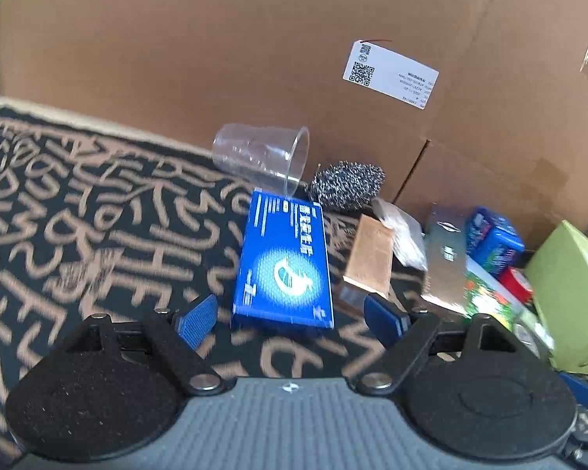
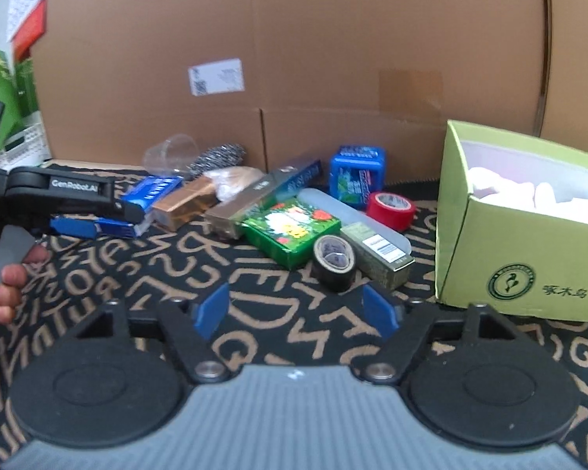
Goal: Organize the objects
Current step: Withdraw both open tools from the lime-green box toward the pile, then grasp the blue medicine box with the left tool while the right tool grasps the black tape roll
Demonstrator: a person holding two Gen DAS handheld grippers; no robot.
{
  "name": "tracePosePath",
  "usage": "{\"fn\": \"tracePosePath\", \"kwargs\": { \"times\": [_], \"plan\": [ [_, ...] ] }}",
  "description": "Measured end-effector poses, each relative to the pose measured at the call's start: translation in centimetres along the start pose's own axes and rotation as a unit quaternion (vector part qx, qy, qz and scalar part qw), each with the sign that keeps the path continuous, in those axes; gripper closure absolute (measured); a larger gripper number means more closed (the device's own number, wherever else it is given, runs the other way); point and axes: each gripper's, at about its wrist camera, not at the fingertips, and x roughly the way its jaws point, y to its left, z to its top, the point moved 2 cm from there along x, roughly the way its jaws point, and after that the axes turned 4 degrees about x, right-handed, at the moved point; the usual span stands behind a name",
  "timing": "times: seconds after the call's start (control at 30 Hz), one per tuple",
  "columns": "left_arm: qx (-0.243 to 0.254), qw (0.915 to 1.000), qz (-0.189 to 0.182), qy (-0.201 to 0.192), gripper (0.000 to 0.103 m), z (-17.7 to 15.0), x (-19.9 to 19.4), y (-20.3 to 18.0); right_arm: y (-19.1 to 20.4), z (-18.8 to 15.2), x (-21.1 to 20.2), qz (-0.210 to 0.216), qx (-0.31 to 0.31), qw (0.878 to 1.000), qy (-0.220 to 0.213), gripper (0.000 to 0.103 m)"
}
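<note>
My left gripper (image 1: 290,319) stands open low over the patterned cloth. The near end of a flat blue box (image 1: 284,262) lies between its fingertips, and the pads are clear of it. A clear plastic cup (image 1: 262,156) lies on its side behind the box, next to a steel scourer (image 1: 347,188). My right gripper (image 2: 296,309) is open with nothing between its fingers. A black tape roll (image 2: 333,256) sits just ahead of it, a green flowered box (image 2: 290,231) to its left. In the right wrist view the left gripper (image 2: 125,221) reaches toward the blue box (image 2: 153,192).
A large cardboard wall (image 2: 333,58) closes the back. An open light-green carton (image 2: 529,227) with white items inside stands at the right. Between them lie a copper box (image 2: 184,203), a silver box (image 2: 247,203), a blue tub (image 2: 356,176), a red tape roll (image 2: 390,205) and an olive box (image 2: 376,254).
</note>
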Motion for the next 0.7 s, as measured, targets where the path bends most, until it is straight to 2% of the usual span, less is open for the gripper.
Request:
{"fn": "tracePosePath", "kwargs": {
  "times": [0.2, 0.27, 0.3, 0.33, 0.37, 0.4, 0.57, 0.7],
  "plan": [
    [0.04, 0.999, 0.019, -0.012, 0.018, 0.4, 1.6, -0.2, -1.1, 1.1, 3.5, -0.026, 0.007, 1.0, 0.013, 0.043],
    [0.061, 0.9977, 0.024, -0.017, 0.018, 0.1, 1.8, -0.3, -1.6, 1.3, 4.3, -0.027, 0.02, 0.999, 0.017, 0.048],
    [0.073, 0.9967, 0.029, -0.02, 0.024, 0.0, 1.8, -0.4, -1.8, 1.2, 4.7, -0.025, 0.027, 0.999, 0.02, 0.051],
    [0.087, 0.9952, 0.04, -0.022, 0.037, -0.1, 1.8, -0.7, -1.9, 1.2, 4.8, -0.025, 0.03, 0.999, 0.019, 0.059],
    [0.102, 0.9932, 0.052, -0.022, 0.044, -0.2, 1.8, -0.9, -2.0, 1.2, 4.8, -0.027, 0.03, 0.999, 0.017, 0.067],
    [0.11, 0.9923, 0.054, -0.021, 0.044, -0.2, 1.8, -1.0, -2.0, 1.2, 4.6, -0.025, 0.03, 0.999, 0.015, 0.072],
    [0.103, 0.9947, 0.01, -0.002, 0.044, -1.1, -0.3, -1.1, -1.8, -0.3, 2.6, -0.016, 0.025, 0.999, 0.016, 0.074],
    [0.155, 0.9874, -0.03, 0.008, 0.044, -4.8, -4.3, -2.7, -1.4, -2.7, -1.0, 0.0, 0.02, 1.0, 0.022, 0.074]
  ]
}}
